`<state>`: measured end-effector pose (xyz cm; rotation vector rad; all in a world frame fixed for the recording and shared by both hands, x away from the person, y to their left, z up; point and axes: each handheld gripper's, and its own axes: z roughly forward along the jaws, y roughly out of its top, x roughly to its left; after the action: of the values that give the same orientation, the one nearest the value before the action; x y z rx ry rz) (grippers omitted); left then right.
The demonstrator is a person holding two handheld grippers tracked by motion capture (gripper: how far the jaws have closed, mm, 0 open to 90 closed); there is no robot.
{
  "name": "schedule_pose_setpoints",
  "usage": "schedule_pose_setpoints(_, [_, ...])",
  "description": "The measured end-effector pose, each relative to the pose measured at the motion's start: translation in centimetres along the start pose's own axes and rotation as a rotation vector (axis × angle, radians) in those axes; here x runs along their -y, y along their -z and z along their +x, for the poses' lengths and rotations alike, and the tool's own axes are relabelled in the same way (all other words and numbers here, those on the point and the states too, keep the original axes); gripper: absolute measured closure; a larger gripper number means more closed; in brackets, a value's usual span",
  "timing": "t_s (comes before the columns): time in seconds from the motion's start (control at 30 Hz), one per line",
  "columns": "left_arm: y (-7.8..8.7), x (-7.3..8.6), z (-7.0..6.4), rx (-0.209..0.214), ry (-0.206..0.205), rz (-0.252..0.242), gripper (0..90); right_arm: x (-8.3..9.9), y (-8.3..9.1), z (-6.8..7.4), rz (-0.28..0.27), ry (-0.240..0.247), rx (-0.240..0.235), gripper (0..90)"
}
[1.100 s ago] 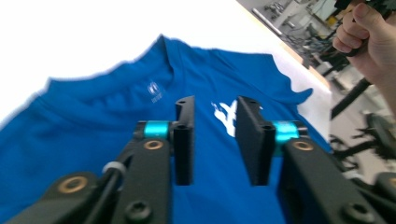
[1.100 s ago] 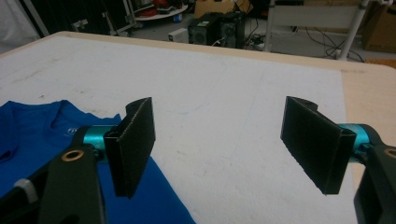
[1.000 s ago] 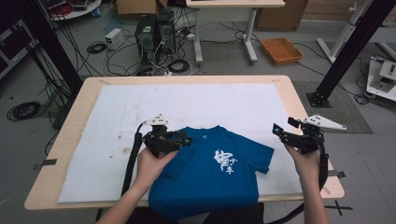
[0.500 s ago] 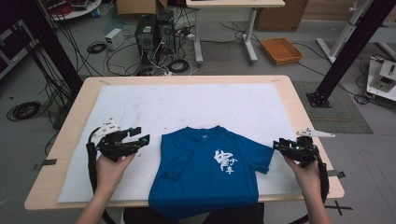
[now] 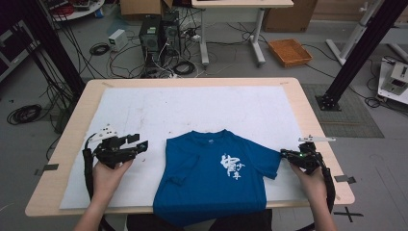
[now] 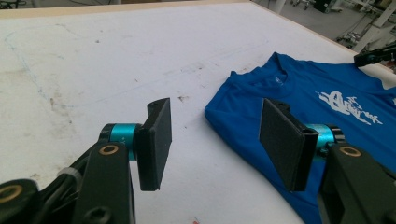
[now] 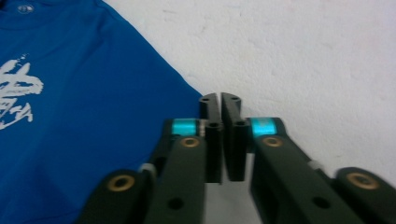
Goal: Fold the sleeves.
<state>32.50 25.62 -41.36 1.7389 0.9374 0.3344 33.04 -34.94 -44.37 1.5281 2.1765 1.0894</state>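
Here a blue T-shirt (image 5: 216, 178) lies face up on the white sheet (image 5: 192, 110) that covers the bench (image 5: 308, 103), at the near edge and a little right of the middle. Its round collar points away from the person, and its hem hangs over the near edge of the bench. A white brush-style print (image 5: 232, 167) sits on the chest, toward the shirt's right side in the high view. The sleeve on the left side is folded in over the body, while the other sleeve lies spread out flat. The cloth looks mostly smooth.

The left tool (image 5: 137, 144) is held over the bare sheet, just beside the folded sleeve, with its jaws wide apart and nothing between them. The right tool (image 5: 285, 154) is at the tip of the spread sleeve, its jaws nearly together with only a narrow gap, and no cloth is caught between them.
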Motion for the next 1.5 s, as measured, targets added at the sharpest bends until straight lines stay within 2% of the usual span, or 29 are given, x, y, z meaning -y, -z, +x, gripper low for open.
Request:
schedule_pose_setpoints(0.23, [0.0, -0.2, -0.3, 0.014, -0.001, -0.001, 44.3, -1.0, 1.4, 1.2, -0.057, -0.028, -0.048, 89.9])
schedule_pose_setpoints(0.33, [-0.1, -0.2, -0.3, 0.025, 0.001, 0.000, 44.4, -2.3, 2.7, 3.3, -0.076, 0.003, -0.066, 89.9])
schedule_pose_setpoints(0.37, [-0.1, -0.2, -0.3, 0.025, 0.001, 0.000, 44.5, -2.3, 2.7, 3.3, -0.076, 0.003, -0.066, 89.9])
schedule_pose_setpoints(0.4, [-0.2, -0.3, -0.3, 0.029, 0.002, 0.000, 44.5, -3.0, 3.1, 4.8, -0.085, 0.026, -0.073, 89.9])
schedule_pose_setpoints(0.53, [-0.4, -0.4, -0.5, 0.043, 0.003, 0.002, 44.5, -4.2, 2.8, 8.3, -0.084, 0.087, -0.094, 89.9])
schedule_pose_setpoints(0.57, [-0.4, -0.4, -0.5, 0.043, 0.003, 0.002, 44.5, -4.2, 2.8, 8.3, -0.084, 0.087, -0.094, 89.9])
schedule_pose_setpoints(0.6, [-0.5, -0.5, -0.6, 0.049, 0.004, 0.004, 44.5, -4.8, 2.2, 10.3, -0.071, 0.116, -0.098, 89.9])
schedule_pose_setpoints(0.67, [-0.5, -0.5, -0.7, 0.057, 0.001, 0.008, 44.5, -5.0, 2.1, 10.7, -0.065, 0.119, -0.099, 89.9])
schedule_pose_setpoints(0.7, [-0.7, -0.5, -0.8, 0.062, -0.001, 0.011, 44.5, -5.6, 1.2, 12.9, -0.048, 0.149, -0.098, 89.9])
schedule_pose_setpoints(0.73, [-0.8, -0.5, -0.9, 0.065, 0.000, 0.013, 44.5, -5.9, 0.9, 13.5, -0.043, 0.159, -0.097, 89.8])
schedule_pose_setpoints(0.77, [-0.8, -0.5, -0.9, 0.065, 0.000, 0.013, 44.5, -5.9, 0.9, 13.5, -0.043, 0.159, -0.097, 89.8])
schedule_pose_setpoints(0.8, [-0.9, -0.5, -1.0, 0.068, 0.002, 0.015, 44.5, -6.5, -0.2, 15.0, -0.030, 0.177, -0.096, 89.8])
schedule_pose_setpoints(0.83, [-0.9, -0.5, -1.0, 0.068, 0.002, 0.015, 44.5, -6.5, -0.2, 15.0, -0.030, 0.177, -0.096, 89.8])
schedule_pose_setpoints(0.87, [-1.0, -0.5, -1.1, 0.073, 0.000, 0.022, 44.5, -7.0, -1.4, 16.1, -0.017, 0.189, -0.094, 89.8])
schedule_pose_setpoints(0.9, [-1.0, -0.5, -1.1, 0.073, 0.000, 0.022, 44.5, -7.0, -1.4, 16.1, -0.017, 0.189, -0.094, 89.8])
schedule_pose_setpoints(0.93, [-1.2, -0.5, -1.2, 0.075, -0.004, 0.026, 44.5, -7.4, -2.8, 16.9, -0.009, 0.200, -0.096, 89.5])
schedule_pose_setpoints(0.97, [-1.2, -0.5, -1.2, 0.075, -0.004, 0.026, 44.5, -7.4, -2.8, 16.9, -0.009, 0.200, -0.096, 89.5])
schedule_pose_setpoints(1.0, [-1.3, -0.5, -1.2, 0.077, -0.005, 0.029, 44.5, -7.6, -4.0, 17.4, 0.001, 0.201, -0.107, 88.5])
schedule_pose_setpoints(1.03, [-1.3, -0.4, -1.3, 0.078, -0.005, 0.029, 44.5, -7.6, -4.4, 17.6, 0.002, 0.206, -0.113, 85.1])
schedule_pose_setpoints(1.1, [-1.4, -0.4, -1.3, 0.079, -0.008, 0.031, 44.4, -7.6, -4.8, 17.7, -0.002, 0.210, -0.117, 84.1])
schedule_pose_setpoints(1.13, [-1.5, -0.4, -1.3, 0.077, -0.010, 0.031, 44.4, -7.6, -4.9, 17.5, -0.012, 0.214, -0.116, 75.4])
schedule_pose_setpoints(1.17, [-1.5, -0.4, -1.3, 0.077, -0.010, 0.031, 44.3, -7.6, -4.8, 17.3, -0.020, 0.213, -0.117, 74.8])
schedule_pose_setpoints(1.3, [-1.6, -0.4, -1.4, 0.074, -0.017, 0.027, 44.0, -7.6, -3.4, 15.3, -0.079, 0.221, -0.146, 65.6])
schedule_pose_setpoints(1.33, [-1.7, -0.6, -1.4, 0.070, -0.023, 0.024, 44.0, -7.6, -2.9, 14.8, -0.097, 0.211, -0.146, 59.0])
schedule_pose_setpoints(1.37, [-1.7, -0.6, -1.4, 0.070, -0.023, 0.024, 43.9, -7.6, -2.5, 14.1, -0.121, 0.204, -0.154, 56.1])
schedule_pose_setpoints(1.47, [-2.1, -1.2, -1.6, 0.079, -0.057, 0.004, 43.9, -7.5, -1.4, 12.3, -0.190, 0.188, -0.152, 50.5])
schedule_pose_setpoints(1.5, [-2.1, -1.2, -1.6, 0.079, -0.057, 0.004, 43.9, -7.5, -1.4, 12.3, -0.190, 0.188, -0.152, 50.5])
